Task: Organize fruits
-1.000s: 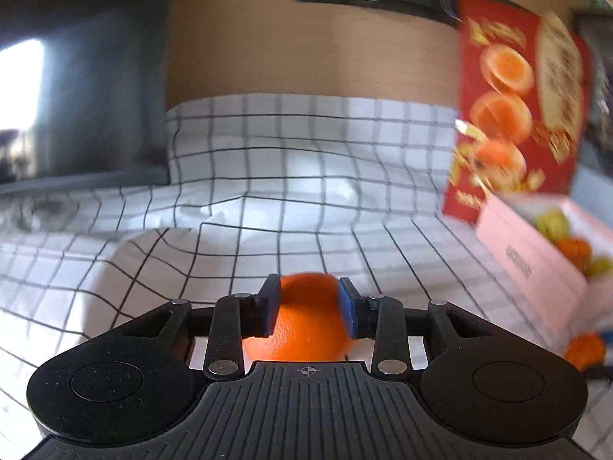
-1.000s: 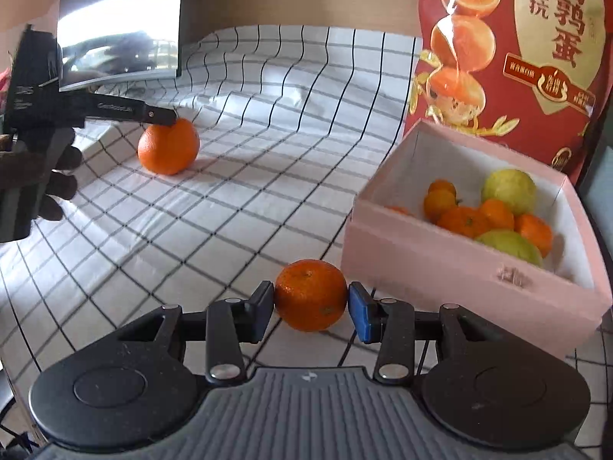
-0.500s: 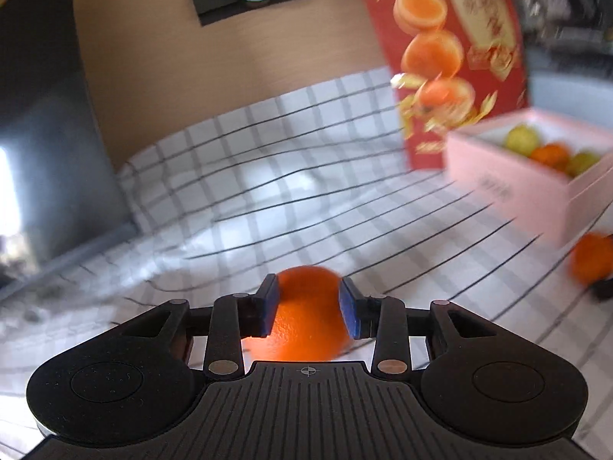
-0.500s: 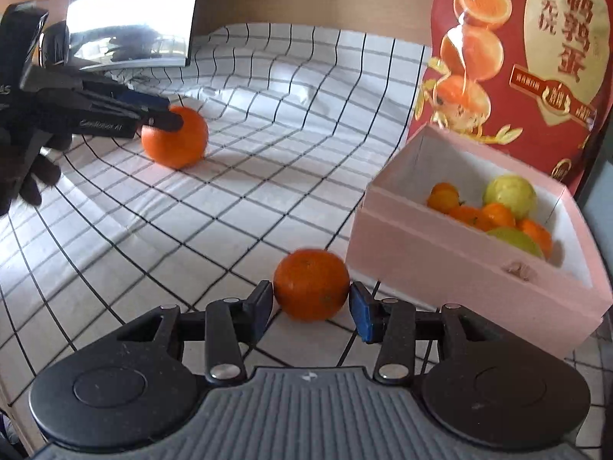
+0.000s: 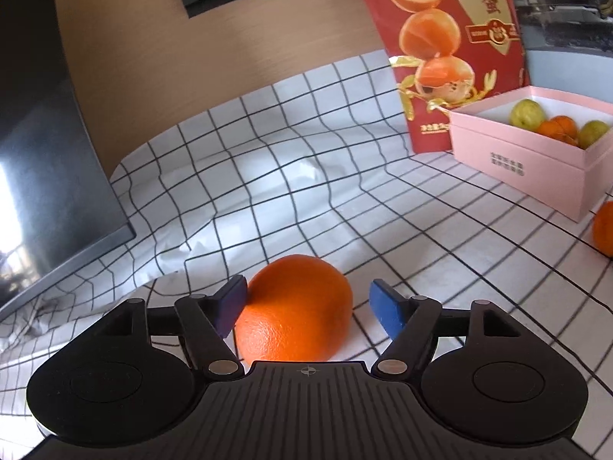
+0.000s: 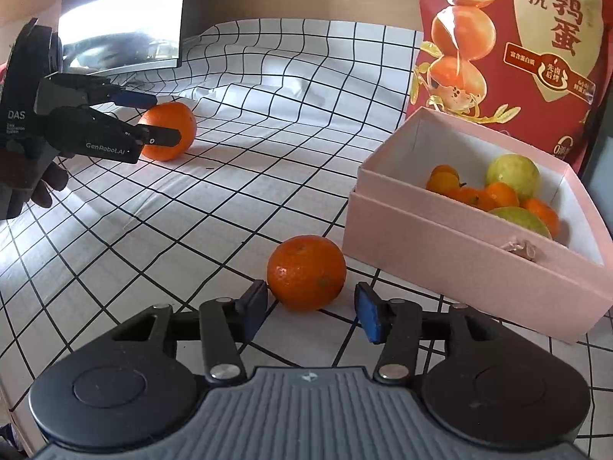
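A large orange (image 5: 293,308) rests on the checked cloth between the fingers of my left gripper (image 5: 308,308), which is open; the left pad touches it, the right pad stands apart. It also shows in the right wrist view (image 6: 168,131) with the left gripper (image 6: 151,119) around it. A smaller orange (image 6: 305,271) lies on the cloth just ahead of my open right gripper (image 6: 311,312), its pads clear of the fruit. It shows at the edge of the left wrist view (image 5: 604,228). The pink box (image 6: 452,245) holds several oranges and green fruits.
A tall red snack bag (image 6: 513,50) stands behind the pink box (image 5: 536,165). A dark monitor (image 5: 42,161) stands at the back left, seen also in the right wrist view (image 6: 122,19). A wooden wall panel (image 5: 214,61) backs the checked cloth (image 6: 245,176).
Both grippers have opened: the left let go of the large orange, the right let go of the smaller orange, which now sits on the cloth. The left gripper turned toward the box.
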A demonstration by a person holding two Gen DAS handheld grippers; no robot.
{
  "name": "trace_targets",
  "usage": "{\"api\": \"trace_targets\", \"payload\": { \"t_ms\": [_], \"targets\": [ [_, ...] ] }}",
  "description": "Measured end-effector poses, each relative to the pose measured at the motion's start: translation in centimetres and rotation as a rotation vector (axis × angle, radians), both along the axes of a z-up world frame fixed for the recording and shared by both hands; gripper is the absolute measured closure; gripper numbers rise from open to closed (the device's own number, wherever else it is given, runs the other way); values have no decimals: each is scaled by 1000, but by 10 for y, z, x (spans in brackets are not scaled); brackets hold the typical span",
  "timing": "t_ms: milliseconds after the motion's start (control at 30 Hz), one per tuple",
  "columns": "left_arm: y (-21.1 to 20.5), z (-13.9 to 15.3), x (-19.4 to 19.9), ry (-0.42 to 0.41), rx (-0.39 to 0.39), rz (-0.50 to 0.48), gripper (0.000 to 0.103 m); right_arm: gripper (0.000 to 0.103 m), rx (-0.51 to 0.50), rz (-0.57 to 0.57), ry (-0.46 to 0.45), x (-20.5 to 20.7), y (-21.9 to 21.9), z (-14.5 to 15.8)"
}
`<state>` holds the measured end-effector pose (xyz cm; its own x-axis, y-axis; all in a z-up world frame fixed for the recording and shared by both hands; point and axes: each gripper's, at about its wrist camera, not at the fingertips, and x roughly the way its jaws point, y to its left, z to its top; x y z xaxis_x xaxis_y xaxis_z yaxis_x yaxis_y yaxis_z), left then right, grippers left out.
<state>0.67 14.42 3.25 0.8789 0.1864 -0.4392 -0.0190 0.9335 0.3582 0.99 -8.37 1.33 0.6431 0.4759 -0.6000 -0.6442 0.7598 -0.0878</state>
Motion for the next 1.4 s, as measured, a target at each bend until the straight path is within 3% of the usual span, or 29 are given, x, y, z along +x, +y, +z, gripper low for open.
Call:
{"api": "trace_targets", "payload": {
  "t_ms": [167, 367, 600, 900, 1167, 1400],
  "targets": [
    [20, 2, 17, -8, -74, 34, 27, 47, 16, -8, 19, 3, -3, -1],
    [44, -1, 38, 38, -107, 92, 28, 41, 14, -11, 22, 3, -3, -1],
    [79, 1, 42, 13, -323, 151, 27, 39, 14, -13, 22, 2, -2, -2],
    [102, 0, 38, 9, -476, 157, 27, 33, 15, -19, 24, 2, -2, -3],
    [106, -2, 49, 19, -529, 181, 27, 30, 13, -25, 26, 2, -2, -4],
    [100, -9, 58, 42, -486, 223, 28, 29, 16, -24, 29, 2, -1, -4]
  ]
}}
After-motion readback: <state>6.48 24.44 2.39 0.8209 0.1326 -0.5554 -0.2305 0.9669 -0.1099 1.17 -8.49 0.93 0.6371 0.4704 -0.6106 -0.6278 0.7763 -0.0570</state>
